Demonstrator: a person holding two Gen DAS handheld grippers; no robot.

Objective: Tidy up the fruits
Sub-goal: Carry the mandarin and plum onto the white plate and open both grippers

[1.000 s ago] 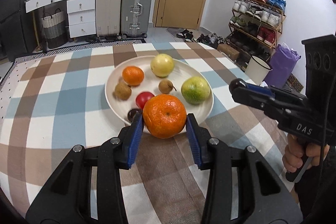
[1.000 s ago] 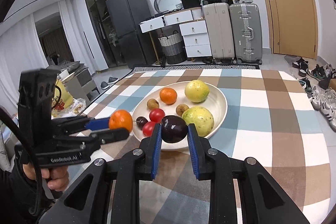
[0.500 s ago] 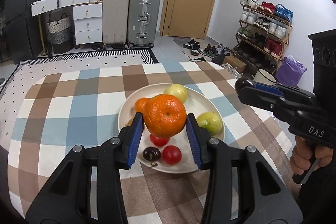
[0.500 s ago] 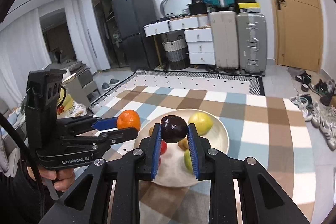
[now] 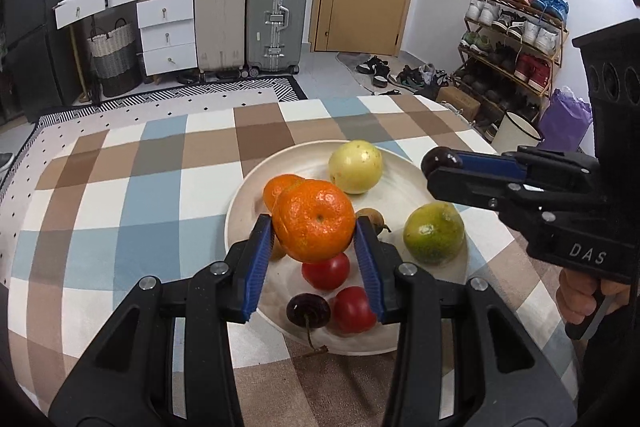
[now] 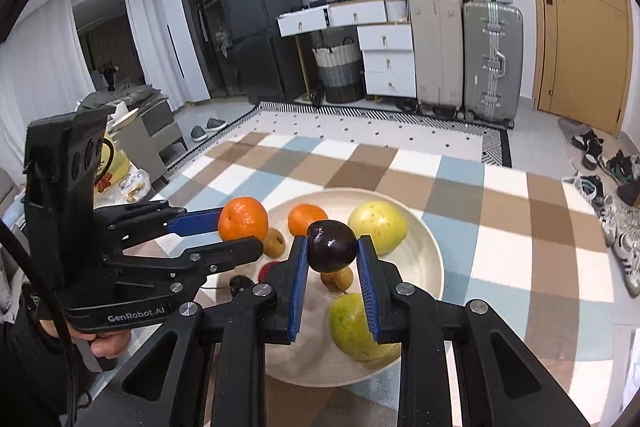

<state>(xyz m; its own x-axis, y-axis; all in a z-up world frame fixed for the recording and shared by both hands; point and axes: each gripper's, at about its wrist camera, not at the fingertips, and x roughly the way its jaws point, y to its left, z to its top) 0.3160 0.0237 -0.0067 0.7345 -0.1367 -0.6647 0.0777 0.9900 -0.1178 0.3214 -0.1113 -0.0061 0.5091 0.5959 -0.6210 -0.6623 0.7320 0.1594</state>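
Left wrist view: the left gripper (image 5: pixel 315 231) has its fingers clamped on an orange (image 5: pixel 315 221) at centre frame, held above the white plate (image 5: pixel 240 215), likely to set it among the fruit. Right wrist view: the right gripper (image 6: pixel 333 258) pinches a dark plum (image 6: pixel 332 246) at centre, over the plate (image 6: pixel 434 259) on the checked worktop (image 6: pixel 516 247), probably also for placing

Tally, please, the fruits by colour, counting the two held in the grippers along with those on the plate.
Orange fruit: 2
Yellow fruit: 1
Green fruit: 1
Brown fruit: 2
Red fruit: 2
Dark fruit: 2
Total: 10
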